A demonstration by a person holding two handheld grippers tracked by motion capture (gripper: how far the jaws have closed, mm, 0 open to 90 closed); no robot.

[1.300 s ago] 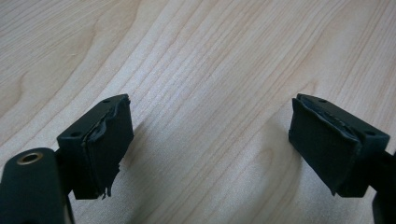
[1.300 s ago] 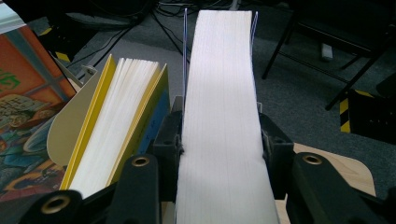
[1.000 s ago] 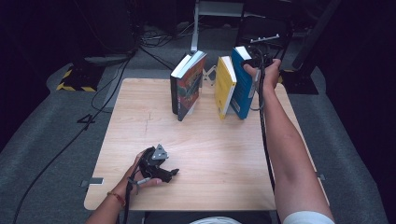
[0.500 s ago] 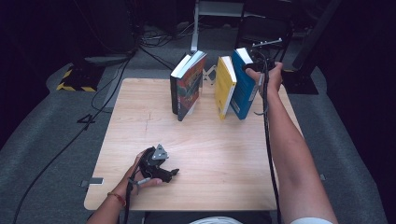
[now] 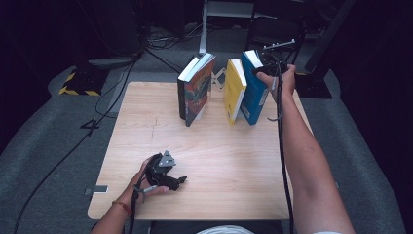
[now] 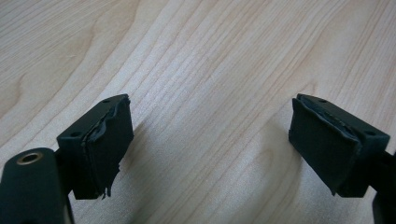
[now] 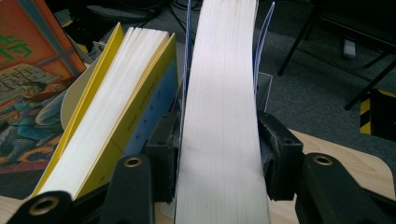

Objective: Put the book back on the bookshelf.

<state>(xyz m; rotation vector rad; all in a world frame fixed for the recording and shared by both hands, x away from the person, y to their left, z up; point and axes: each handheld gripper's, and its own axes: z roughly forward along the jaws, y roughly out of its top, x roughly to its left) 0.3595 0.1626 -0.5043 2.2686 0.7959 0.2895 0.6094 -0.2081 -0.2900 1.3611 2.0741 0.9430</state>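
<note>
The blue book [image 5: 254,90] stands at about 1 o'clock on the tabletop [image 5: 234,161], touching the yellow book [image 5: 234,89] at its 9 o'clock side. The right gripper [image 7: 218,154] squeezes the blue book's pages tight. If it pulls crooked, the yellow book could tip over. The left gripper [image 6: 210,149] rests wide open at 7 o'clock, holding nothing.

Looking forward and down from above the near edge of the table [image 5: 234,146], taking in the whole top. Riding low over bare wood near the front-left corner, very close. Riding close against the blue book [image 7: 219,121] at the far right, beside the yellow book [image 7: 107,126], both also seen from above.
</note>
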